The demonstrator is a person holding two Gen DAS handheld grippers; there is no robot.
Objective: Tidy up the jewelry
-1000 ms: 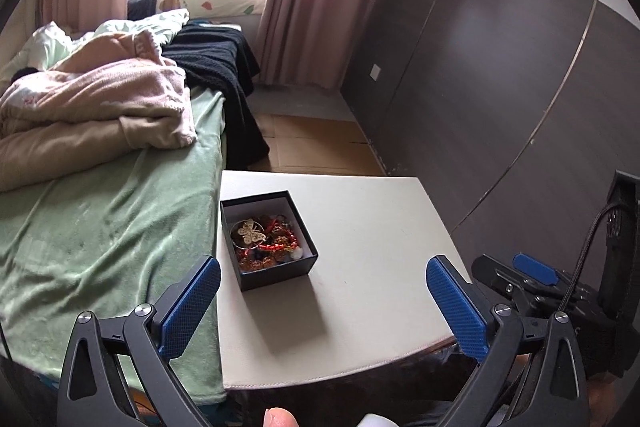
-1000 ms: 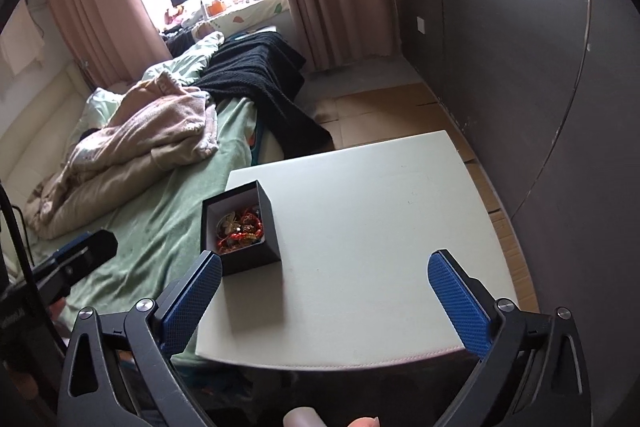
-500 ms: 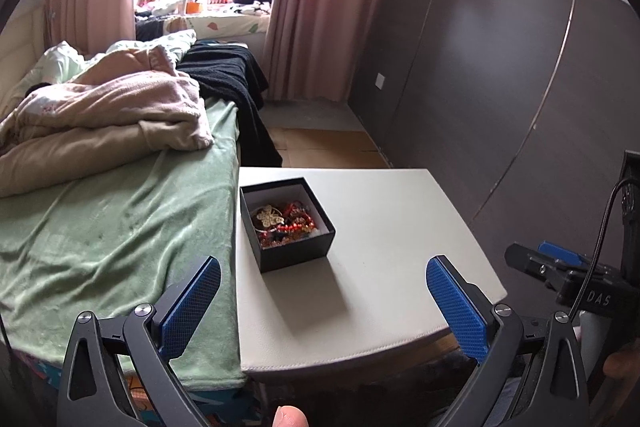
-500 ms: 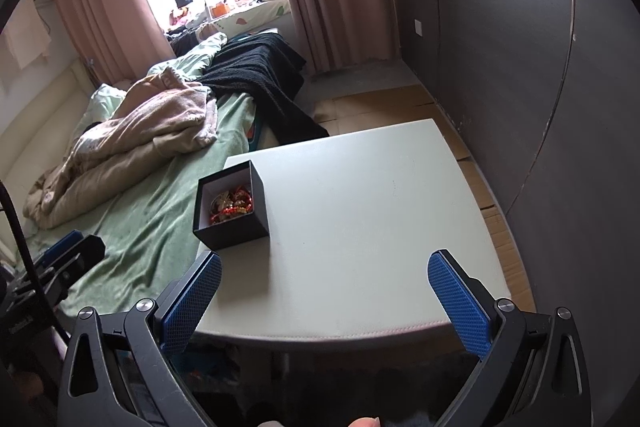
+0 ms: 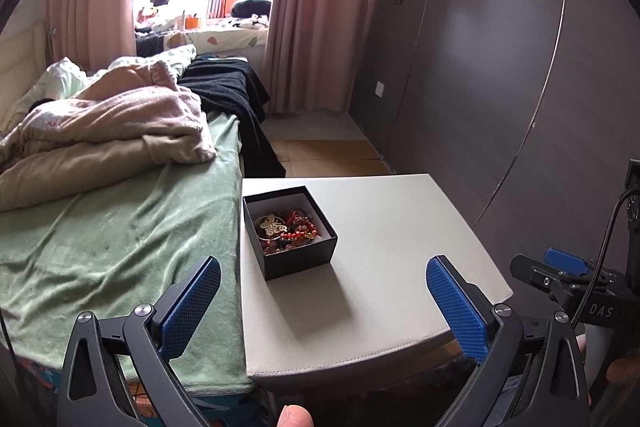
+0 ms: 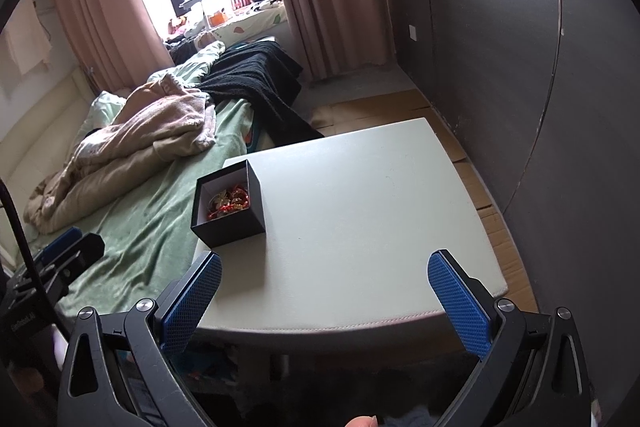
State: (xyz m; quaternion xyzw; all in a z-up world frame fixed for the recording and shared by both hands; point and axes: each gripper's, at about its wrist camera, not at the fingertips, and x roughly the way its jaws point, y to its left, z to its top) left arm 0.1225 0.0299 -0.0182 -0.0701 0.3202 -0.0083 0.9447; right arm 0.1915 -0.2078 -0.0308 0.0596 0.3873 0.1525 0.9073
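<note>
A small black open box point(image 5: 299, 255) stands near the left edge of a white low table point(image 5: 392, 227). It holds tangled jewelry point(image 5: 289, 229): red beads and a gold butterfly piece. The box also shows in the right wrist view point(image 6: 232, 223) with the jewelry point(image 6: 229, 202) inside. My left gripper point(image 5: 323, 301) is open and empty, held back over the table's near edge. My right gripper point(image 6: 325, 299) is open and empty, near the table's front edge, to the right of the box. The right gripper's body shows in the left wrist view point(image 5: 568, 279).
A bed with a green sheet point(image 5: 120, 239) and a crumpled beige blanket point(image 5: 104, 123) butts against the table's left side. A black blanket point(image 5: 232, 91) hangs off the bed's end. A dark panelled wall point(image 5: 500, 87) runs along the right. Cardboard point(image 5: 328, 155) covers the floor beyond the table.
Both grippers have drawn back and risen a little from the table; the box looks farther away. Jaws stay open and nothing was picked up.
</note>
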